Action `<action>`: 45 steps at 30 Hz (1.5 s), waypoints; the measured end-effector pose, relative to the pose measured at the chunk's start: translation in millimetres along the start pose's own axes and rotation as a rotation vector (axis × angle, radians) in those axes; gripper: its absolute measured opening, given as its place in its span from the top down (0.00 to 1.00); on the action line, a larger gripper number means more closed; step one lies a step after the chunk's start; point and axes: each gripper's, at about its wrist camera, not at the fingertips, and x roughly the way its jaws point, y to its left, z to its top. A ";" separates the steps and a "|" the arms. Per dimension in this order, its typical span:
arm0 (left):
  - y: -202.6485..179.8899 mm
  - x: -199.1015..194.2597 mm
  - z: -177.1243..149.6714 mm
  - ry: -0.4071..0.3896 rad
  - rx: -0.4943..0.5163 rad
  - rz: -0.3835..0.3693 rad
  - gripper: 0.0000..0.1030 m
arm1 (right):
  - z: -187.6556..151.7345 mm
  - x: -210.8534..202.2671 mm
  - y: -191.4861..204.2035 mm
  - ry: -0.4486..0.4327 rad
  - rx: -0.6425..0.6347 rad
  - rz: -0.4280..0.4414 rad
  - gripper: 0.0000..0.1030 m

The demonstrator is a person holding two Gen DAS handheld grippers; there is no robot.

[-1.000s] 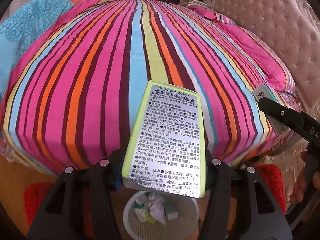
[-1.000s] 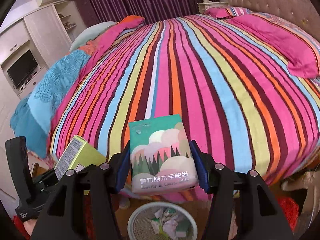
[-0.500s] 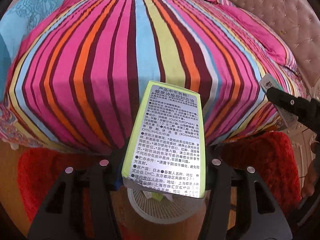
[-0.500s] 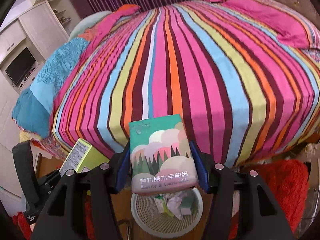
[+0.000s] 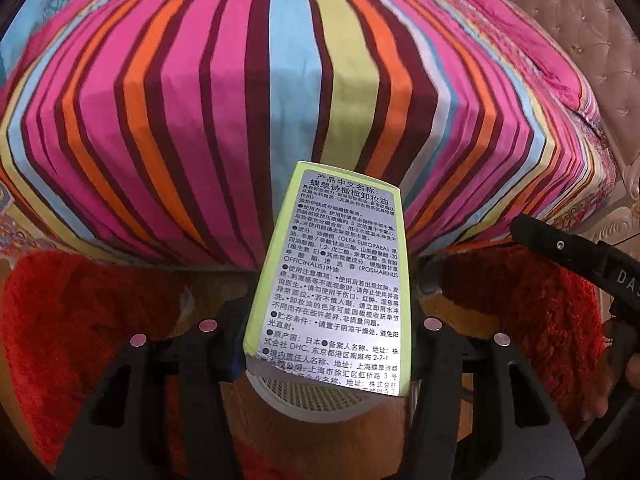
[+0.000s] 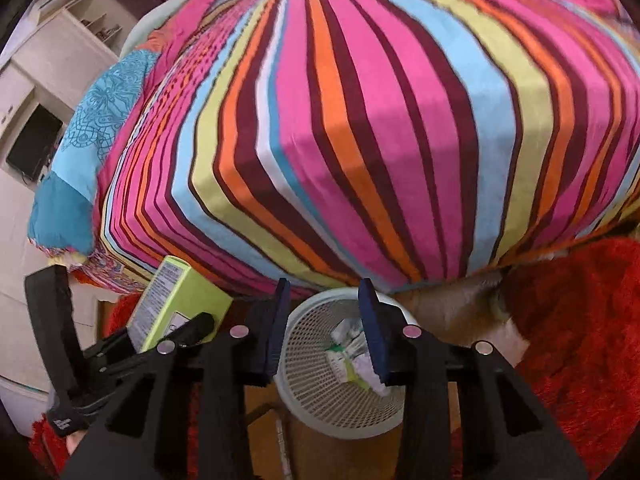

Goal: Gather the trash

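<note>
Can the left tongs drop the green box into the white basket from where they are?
Probably yes: the left tongs hold the green box right above the white basket, nothing between them.

The lime-green cardboard box carries a silver label printed in black Chinese, among which "(OLEA EUROPAEA)", "(ROSMARINUS OFFICINALIS)", "DHC" and "2-7-1" can be read in Latin letters and digits. The black plastic gripper body at the right edge shows the white letters "DAS", cut off by the frame.
</note>
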 end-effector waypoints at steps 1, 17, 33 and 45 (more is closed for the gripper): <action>0.6 3.7 -1.1 0.015 -0.005 0.004 0.48 | -1.3 2.6 -2.8 0.013 0.014 0.005 0.67; 0.5 80.5 -14.2 0.354 -0.008 -0.007 0.48 | -20.5 64.6 -15.9 0.277 0.060 -0.030 0.67; 1.3 98.9 -15.7 0.428 -0.034 0.011 0.32 | -30.1 90.3 -24.7 0.406 0.120 -0.074 0.45; 3.2 94.8 -14.2 0.413 -0.036 0.020 0.22 | -34.1 98.5 -28.7 0.446 0.144 -0.089 0.16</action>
